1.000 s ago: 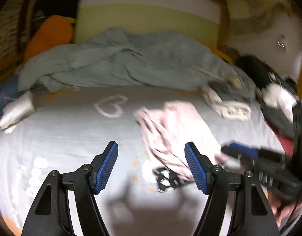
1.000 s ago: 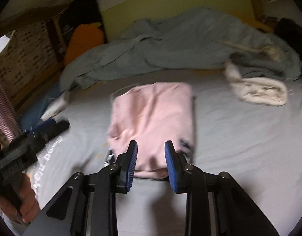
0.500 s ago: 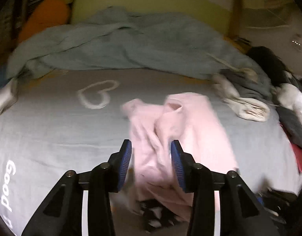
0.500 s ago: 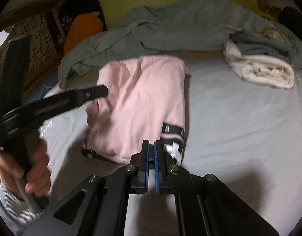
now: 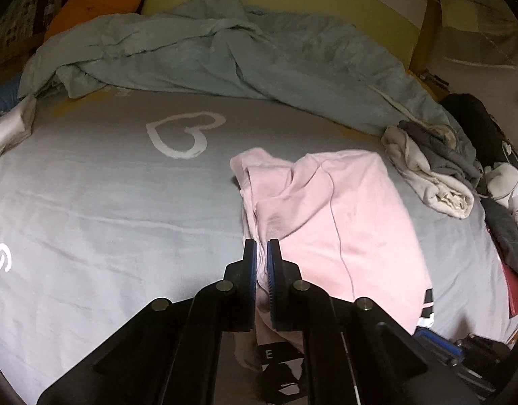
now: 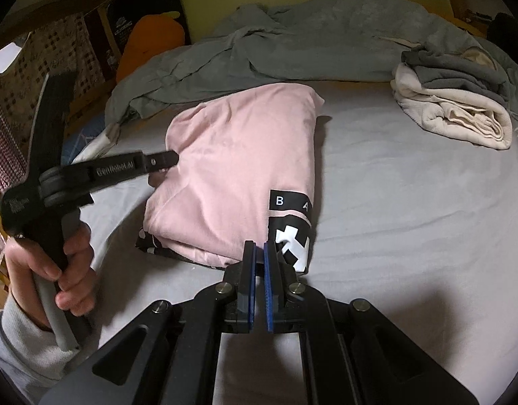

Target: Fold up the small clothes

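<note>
Fabric of the pink garment hides the left gripper pads.

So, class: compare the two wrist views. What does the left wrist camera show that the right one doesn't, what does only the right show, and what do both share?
Only the left wrist view: a white heart and the word "Good" printed on the grey sheet.

Only the right wrist view: the person's hand holding the left gripper, and the black patch with white letters on the shirt.

Both: the pink shirt, pinched by both shut grippers, the right gripper at its near edge; the grey blanket; the rolled cream cloth; the orange cushion.
</note>
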Available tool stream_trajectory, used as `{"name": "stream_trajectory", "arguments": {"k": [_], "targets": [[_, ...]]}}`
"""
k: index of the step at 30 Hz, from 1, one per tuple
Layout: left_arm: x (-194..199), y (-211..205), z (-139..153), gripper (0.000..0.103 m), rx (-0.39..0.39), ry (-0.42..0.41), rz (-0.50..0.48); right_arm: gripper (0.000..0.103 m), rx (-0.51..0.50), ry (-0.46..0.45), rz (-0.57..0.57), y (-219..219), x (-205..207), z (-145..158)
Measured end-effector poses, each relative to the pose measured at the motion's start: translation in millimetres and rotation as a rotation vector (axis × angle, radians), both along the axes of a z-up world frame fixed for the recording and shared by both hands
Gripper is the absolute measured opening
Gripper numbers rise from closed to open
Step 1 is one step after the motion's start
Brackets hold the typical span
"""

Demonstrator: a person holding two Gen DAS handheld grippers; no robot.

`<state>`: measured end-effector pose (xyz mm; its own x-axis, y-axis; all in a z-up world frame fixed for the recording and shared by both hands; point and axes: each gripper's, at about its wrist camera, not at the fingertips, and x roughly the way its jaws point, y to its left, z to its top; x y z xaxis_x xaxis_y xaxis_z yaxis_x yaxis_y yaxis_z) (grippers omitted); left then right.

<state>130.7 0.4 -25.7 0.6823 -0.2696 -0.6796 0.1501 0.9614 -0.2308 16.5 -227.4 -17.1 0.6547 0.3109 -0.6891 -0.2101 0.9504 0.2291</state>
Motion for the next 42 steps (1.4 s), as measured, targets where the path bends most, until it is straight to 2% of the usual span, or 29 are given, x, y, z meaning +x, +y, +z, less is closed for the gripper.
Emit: {"name": "stream_trajectory", "arguments": {"k": [3, 6, 15, 16, 17, 18, 20, 25, 27, 30, 32, 34, 36, 37, 38, 39, 40, 42], "targets": [[-1, 1, -1, 0.011, 0.004, 0.002, 0.003, 0.005, -0.018, -0.009, -0.002, 3, -2, 2], [-5, 6, 1, 0.009, -0.032, 0.005, 0.001, 0.005, -0.043, -0.022, 0.004, 5, -5, 3], [-28, 13, 20, 0.009, -0.076, -0.043, -0.005, 0.005, -0.066, -0.04, 0.002, 8, -10, 10], [-30, 13, 23, 0.011, -0.082, -0.047, -0.013, 0.005, -0.068, -0.043, 0.002, 8, -11, 11], [-32, 13, 24, 0.024, -0.091, -0.045, -0.02, 0.005, -0.068, -0.046, 0.001, 7, -11, 12], [-34, 13, 25, 0.045, -0.106, -0.041, -0.028, 0.005, -0.068, -0.049, -0.002, 7, -12, 14], [-35, 16, 26, 0.063, -0.156, -0.03, -0.036, 0.006, -0.06, -0.069, -0.016, 5, -14, 18], [-4, 20, 19, 0.065, -0.289, 0.047, -0.058, 0.046, 0.002, -0.135, -0.103, -15, -15, 35], [19, 18, 16, 0.063, -0.287, 0.077, -0.051, 0.048, 0.039, -0.131, -0.144, -26, -4, 40], [55, 17, 11, 0.06, -0.222, 0.109, 0.016, 0.048, 0.11, -0.102, -0.189, -43, 19, 45], [76, 18, 3, 0.06, -0.201, 0.157, 0.037, 0.048, 0.121, -0.054, -0.176, -48, 34, 40], [87, 18, -8, 0.06, -0.16, 0.215, 0.041, 0.048, 0.09, 0.003, -0.143, -46, 45, 29], [85, 18, -9, 0.06, -0.144, 0.208, 0.03, 0.048, 0.089, 0.033, -0.142, -48, 47, 19], [78, 19, -3, 0.057, -0.151, 0.174, 0.024, 0.048, 0.11, 0.047, -0.148, -50, 49, 15], [67, 22, 6, 0.052, -0.194, 0.114, 0.013, 0.048, 0.148, 0.066, -0.156, -55, 51, 11], [55, 27, 15, 0.054, -0.241, 0.062, -0.011, 0.048, 0.19, 0.08, -0.159, -59, 54, 9], [45, 29, 22, 0.057, -0.266, 0.046, -0.038, 0.048, 0.236, 0.094, -0.158, -63, 58, 8], [38, 33, 23, 0.069, -0.308, 0.1, -0.056, 0.048, 0.364, 0.132, -0.14, -73, 71, 4]]}}
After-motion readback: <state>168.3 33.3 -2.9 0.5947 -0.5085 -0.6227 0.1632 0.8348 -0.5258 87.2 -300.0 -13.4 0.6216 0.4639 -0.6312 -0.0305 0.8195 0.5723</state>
